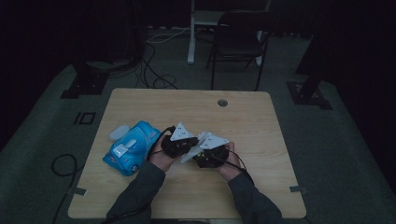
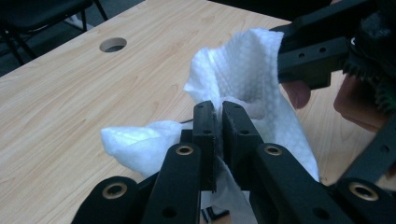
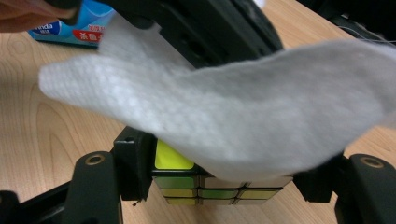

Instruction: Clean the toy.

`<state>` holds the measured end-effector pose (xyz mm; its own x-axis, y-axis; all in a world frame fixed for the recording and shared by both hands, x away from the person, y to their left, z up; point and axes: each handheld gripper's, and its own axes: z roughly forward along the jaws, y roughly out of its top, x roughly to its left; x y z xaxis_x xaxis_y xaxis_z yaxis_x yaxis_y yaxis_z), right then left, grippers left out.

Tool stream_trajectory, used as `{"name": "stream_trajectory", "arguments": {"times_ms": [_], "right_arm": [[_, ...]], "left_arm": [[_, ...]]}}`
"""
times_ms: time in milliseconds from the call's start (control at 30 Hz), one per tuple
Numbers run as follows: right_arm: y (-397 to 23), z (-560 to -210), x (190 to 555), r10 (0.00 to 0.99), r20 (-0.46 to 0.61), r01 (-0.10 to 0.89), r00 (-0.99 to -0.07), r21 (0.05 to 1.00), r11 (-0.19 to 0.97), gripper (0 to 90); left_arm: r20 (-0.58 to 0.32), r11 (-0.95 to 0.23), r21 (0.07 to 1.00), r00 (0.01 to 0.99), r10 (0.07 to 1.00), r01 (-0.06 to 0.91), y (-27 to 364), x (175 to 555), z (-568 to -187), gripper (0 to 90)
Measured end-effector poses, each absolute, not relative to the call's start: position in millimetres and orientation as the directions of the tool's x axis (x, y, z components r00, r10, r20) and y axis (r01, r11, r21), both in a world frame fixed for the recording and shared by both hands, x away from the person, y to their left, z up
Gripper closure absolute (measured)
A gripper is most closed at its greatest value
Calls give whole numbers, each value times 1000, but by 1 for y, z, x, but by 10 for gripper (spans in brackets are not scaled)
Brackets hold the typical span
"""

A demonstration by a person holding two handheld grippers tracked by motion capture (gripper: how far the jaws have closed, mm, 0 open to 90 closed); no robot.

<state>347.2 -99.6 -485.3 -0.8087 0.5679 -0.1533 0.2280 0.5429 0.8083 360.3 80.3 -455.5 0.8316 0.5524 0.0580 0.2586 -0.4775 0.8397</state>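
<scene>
My left gripper (image 2: 217, 109) is shut on a white wipe (image 2: 243, 65), pinching a fold of it between its black jaws. The wipe (image 3: 224, 107) drapes over a colour cube (image 3: 173, 158) with yellow and green tiles showing. My right gripper (image 3: 224, 175) is shut on that cube, one jaw against each side. In the high view both grippers meet at the table's middle, the left gripper (image 1: 191, 145) just left of the right gripper (image 1: 203, 156), with the wipe (image 1: 189, 157) between them.
A blue wipe pack (image 1: 130, 147) lies left of the hands, with a pale object (image 1: 119, 132) at its far end. The wooden table (image 1: 187, 107) has a cable hole (image 1: 222, 102) near its far edge. A dark chair (image 1: 238, 37) stands beyond, with cables on the floor.
</scene>
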Motion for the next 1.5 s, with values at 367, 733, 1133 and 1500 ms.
{"name": "stream_trajectory", "arguments": {"times_ms": [367,733,1133,1500], "right_arm": [[-102,-486,349,571,-138,244,-809,805,540,340],[-105,-485,348,578,-140,244,-804,808,536,340],[-110,-481,348,577,-134,235,-806,822,519,340],[-110,-483,348,579,-134,238,-804,820,520,340]], "left_arm": [[53,-526,822,892,449,216,63,349,-456,852],[65,-499,833,854,516,237,78,355,-455,854],[30,-440,838,777,629,324,106,370,-459,828],[-51,-397,857,821,568,328,102,366,-457,696]]}}
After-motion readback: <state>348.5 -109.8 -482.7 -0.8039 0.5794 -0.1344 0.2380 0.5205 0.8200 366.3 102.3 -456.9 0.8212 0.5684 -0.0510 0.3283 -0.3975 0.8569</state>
